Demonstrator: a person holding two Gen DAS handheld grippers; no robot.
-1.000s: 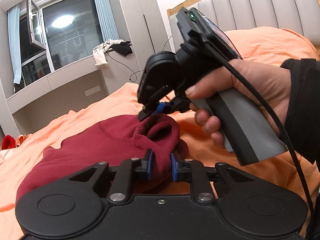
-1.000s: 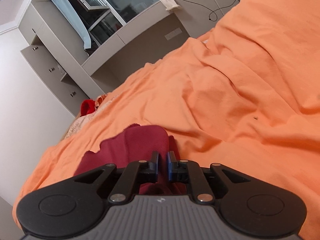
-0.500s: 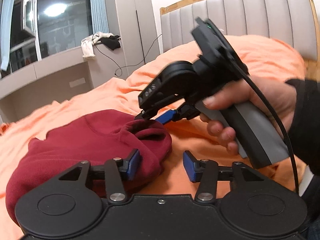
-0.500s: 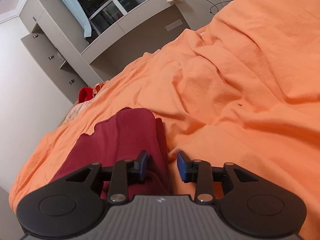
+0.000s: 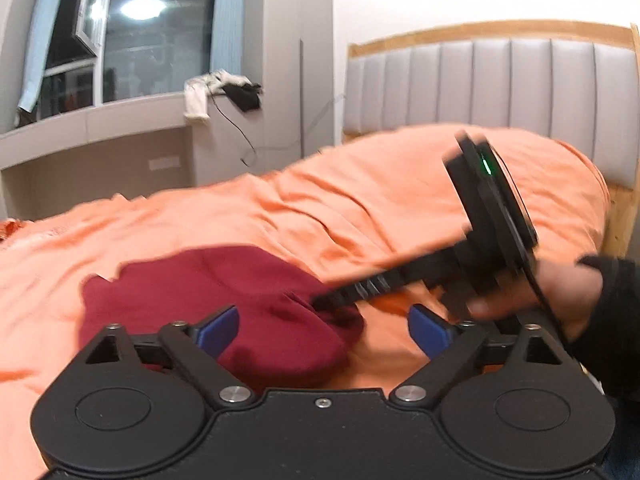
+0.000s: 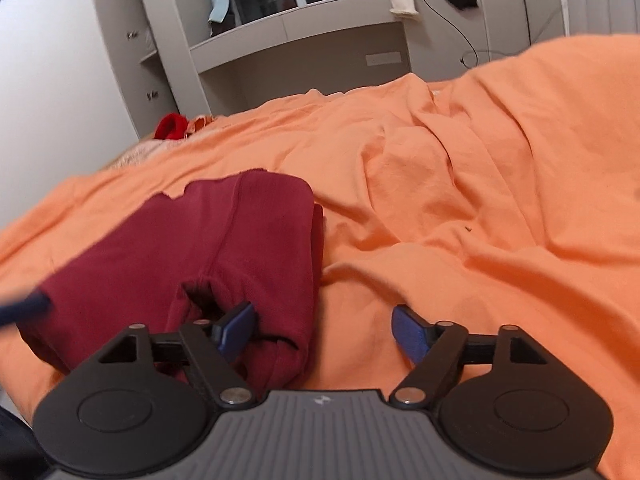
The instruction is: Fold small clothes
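We see the folded dark red fleece garment (image 6: 224, 248) lying on the rumpled orange bedsheet (image 6: 460, 200), near us and left of centre, its long axis running from the near left away toward the far grey window shelf (image 6: 320, 20). The left gripper (image 5: 323, 332) has just been opening; its blue pads stand wide, the cloth below them unpinched. The right gripper (image 6: 324, 330) (seen blurred from the other camera) has likewise just been opening and grips nothing, its left pad touching the garment's near edge.

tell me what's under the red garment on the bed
The red garment lies folded on the orange bedsheet, which shows all around it. Whatever sits between its folded layers or directly beneath it is covered.
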